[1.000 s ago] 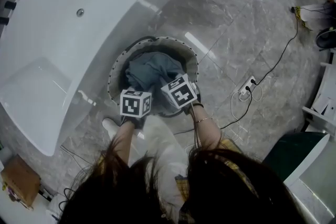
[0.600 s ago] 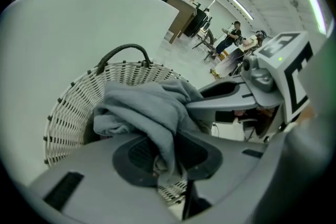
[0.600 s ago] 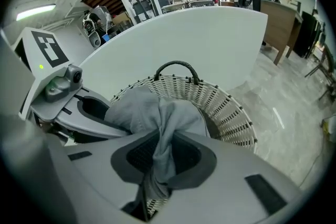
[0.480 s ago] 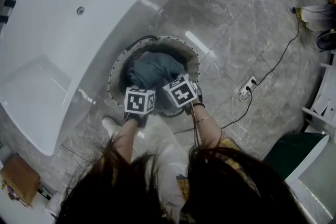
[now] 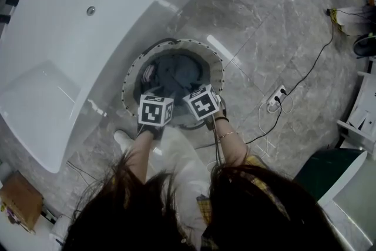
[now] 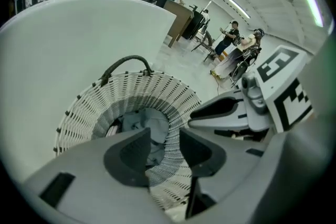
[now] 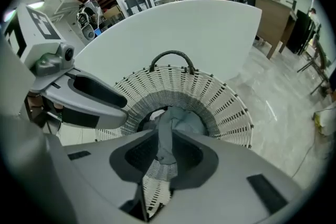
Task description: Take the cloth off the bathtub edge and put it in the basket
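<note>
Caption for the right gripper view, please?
Right gripper, jaws opening with a fold of cloth between them, over the white basket beside the bathtub.

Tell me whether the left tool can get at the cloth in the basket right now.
Probably yes. The left tool hangs over the open basket, its jaws opening with nothing between them, and the cloth lies uncovered straight ahead of them.
</note>
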